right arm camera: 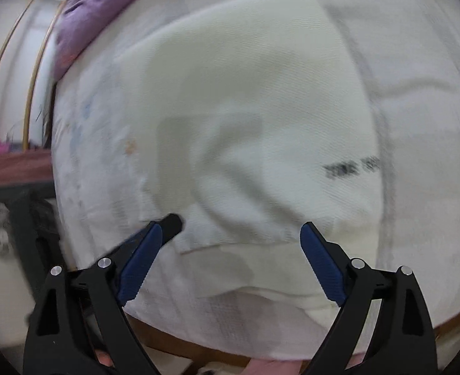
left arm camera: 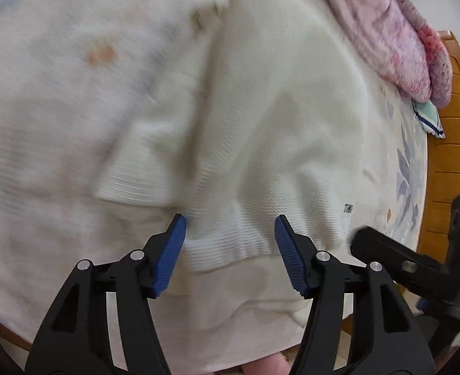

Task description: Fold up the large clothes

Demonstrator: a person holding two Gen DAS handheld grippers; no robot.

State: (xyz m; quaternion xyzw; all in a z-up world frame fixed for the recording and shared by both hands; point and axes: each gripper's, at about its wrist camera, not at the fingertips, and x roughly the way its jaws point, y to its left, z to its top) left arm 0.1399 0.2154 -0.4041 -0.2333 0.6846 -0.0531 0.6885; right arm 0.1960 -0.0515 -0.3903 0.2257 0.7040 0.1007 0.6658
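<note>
A white knit sweater (left arm camera: 261,118) lies on the bed, its ribbed hem near me and one ribbed cuff (left arm camera: 136,184) folded across to the left. My left gripper (left arm camera: 230,228) is open, its blue pads on either side of the hem, holding nothing. In the right wrist view the sweater (right arm camera: 245,109) shows a dark printed mark (right arm camera: 351,167) at the right. My right gripper (right arm camera: 231,234) is open over the hem's near edge and empty. The left gripper's black tip (right arm camera: 172,223) pokes in beside the right gripper's left pad.
The bed sheet (left arm camera: 58,62) is white with faint flowers. A pink and purple blanket (left arm camera: 395,31) is bunched at the far right, against a wooden bed frame (left arm camera: 451,143). The right gripper's black body (left arm camera: 401,265) shows at the lower right of the left wrist view. A dark table (right arm camera: 14,168) stands beside the bed.
</note>
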